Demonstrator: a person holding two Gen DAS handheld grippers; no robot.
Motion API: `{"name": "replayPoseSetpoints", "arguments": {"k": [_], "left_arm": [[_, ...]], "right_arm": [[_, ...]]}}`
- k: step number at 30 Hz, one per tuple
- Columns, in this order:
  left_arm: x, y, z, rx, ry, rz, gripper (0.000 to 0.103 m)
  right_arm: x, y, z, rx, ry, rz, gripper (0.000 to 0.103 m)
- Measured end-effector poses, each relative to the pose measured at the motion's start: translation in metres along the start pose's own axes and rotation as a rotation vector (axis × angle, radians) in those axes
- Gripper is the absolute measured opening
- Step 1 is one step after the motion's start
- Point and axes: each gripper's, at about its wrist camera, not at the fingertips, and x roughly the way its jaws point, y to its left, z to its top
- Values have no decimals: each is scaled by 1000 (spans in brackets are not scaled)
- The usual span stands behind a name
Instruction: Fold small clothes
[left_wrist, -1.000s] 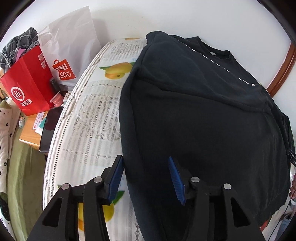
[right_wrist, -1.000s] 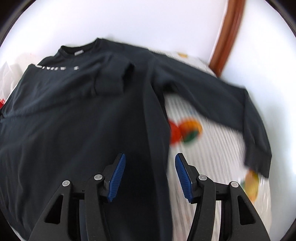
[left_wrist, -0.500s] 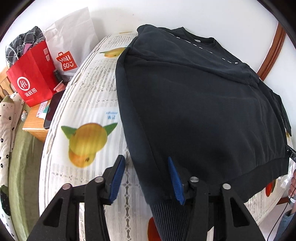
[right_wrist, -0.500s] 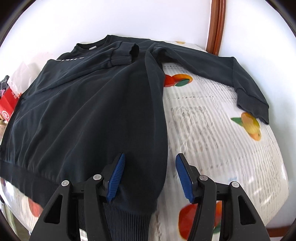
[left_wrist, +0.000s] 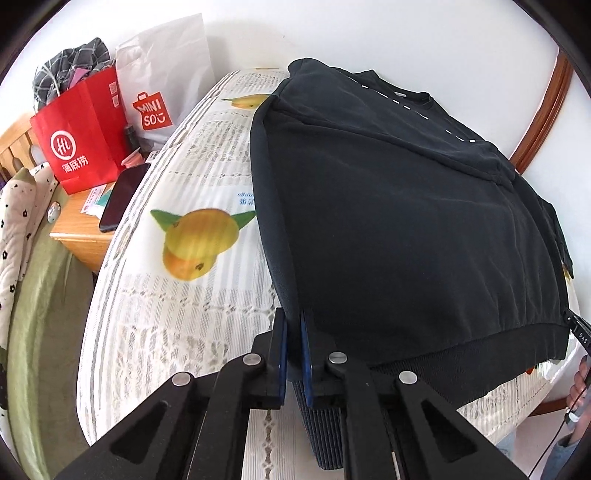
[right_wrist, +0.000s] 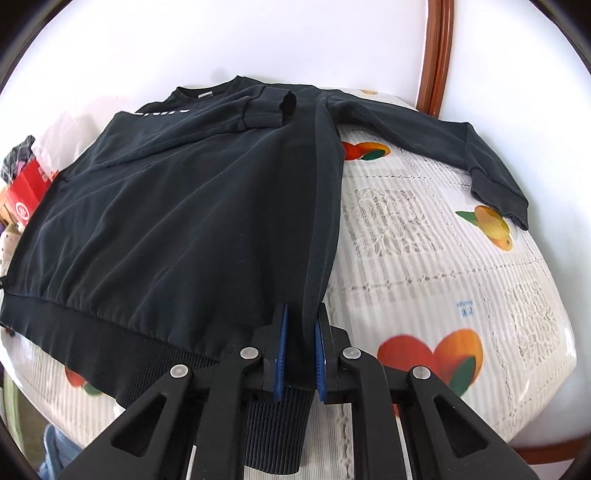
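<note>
A black long-sleeved sweatshirt (left_wrist: 406, 221) lies flat on a table with a fruit-print cloth (left_wrist: 177, 288). Its left sleeve is folded across the chest (right_wrist: 258, 107); the right sleeve (right_wrist: 461, 147) stretches out to the right. My left gripper (left_wrist: 293, 325) is shut on the sweatshirt's left bottom corner, by the ribbed hem. My right gripper (right_wrist: 301, 314) is shut on the right bottom corner at the side seam, with the ribbed hem (right_wrist: 273, 432) hanging below the fingers.
A red paper bag (left_wrist: 81, 136) and a white MINISO bag (left_wrist: 162, 81) stand at the table's far left, by a wooden side table with a phone (left_wrist: 123, 195). A wall is behind the table. A wooden frame (right_wrist: 437, 55) stands at the back right.
Both grippers drew back along the sweatshirt to its bottom corners and closed from open onto the fabric at the hem.
</note>
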Motion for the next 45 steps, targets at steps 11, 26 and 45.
{"name": "replayPoseSetpoints", "arguments": {"k": [11,26,45], "left_arm": [[-3,-6,-5,10,0,25,7],[-14,-7,4,-7,-59,84,17],[-1,-18,57,15,-120,77,23]], "right_arm": [[4,6,2,-60,-3,-54,13],[1,10,-1,-64,-11,-86,29],[-11,-47,63,54,-110,-200,59]]}}
